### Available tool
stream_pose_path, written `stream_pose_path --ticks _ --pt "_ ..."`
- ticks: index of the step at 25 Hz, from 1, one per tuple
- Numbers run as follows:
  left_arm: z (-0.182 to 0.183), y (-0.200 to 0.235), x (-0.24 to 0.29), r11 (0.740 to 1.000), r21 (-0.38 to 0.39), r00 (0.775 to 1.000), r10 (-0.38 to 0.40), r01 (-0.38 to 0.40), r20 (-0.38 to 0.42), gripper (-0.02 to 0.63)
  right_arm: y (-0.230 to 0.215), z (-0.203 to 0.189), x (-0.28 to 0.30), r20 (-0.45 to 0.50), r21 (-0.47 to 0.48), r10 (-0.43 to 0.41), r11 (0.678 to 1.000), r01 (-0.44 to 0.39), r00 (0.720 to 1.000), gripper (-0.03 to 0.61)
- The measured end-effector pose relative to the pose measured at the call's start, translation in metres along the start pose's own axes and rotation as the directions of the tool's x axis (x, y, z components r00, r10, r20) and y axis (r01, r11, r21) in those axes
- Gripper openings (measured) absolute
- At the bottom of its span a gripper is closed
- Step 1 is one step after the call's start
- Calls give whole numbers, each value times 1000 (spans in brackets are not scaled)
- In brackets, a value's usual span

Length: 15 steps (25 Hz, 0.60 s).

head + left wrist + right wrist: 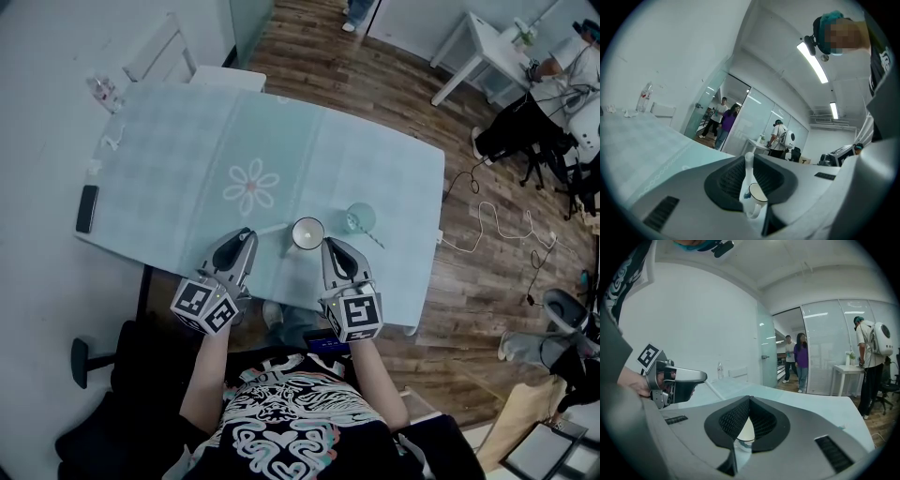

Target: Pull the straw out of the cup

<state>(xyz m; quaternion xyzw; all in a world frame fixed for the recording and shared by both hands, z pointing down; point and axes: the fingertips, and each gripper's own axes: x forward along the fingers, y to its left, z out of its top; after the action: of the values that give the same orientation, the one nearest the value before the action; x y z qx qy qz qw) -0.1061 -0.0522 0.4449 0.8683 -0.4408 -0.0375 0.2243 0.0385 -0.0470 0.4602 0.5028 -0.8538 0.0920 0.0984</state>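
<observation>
The left gripper [246, 234] pinches the thin white plastic straw [748, 174] between its fingers; the right gripper [327, 246], fingers narrow, clamps the white ceramic cup [319, 223]. A sideways pull could tip it.

Right gripper [750, 400] pads hide most of white dark-rimmed cup [746, 430]; in left gripper view, thin white straw [748, 172] lower end hidden beside cup.

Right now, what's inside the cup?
From above, the cup looks empty, plain white inside. The straw is outside it, in the left gripper. The gripper views hide its bottom.
</observation>
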Motion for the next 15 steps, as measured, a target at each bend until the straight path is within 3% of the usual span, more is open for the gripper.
stream_pose_path --ticks 15 --pt "16 -10 0 999 11 997 -31 30 64 52 -10 8 -6 36 27 -38 999 37 999 15"
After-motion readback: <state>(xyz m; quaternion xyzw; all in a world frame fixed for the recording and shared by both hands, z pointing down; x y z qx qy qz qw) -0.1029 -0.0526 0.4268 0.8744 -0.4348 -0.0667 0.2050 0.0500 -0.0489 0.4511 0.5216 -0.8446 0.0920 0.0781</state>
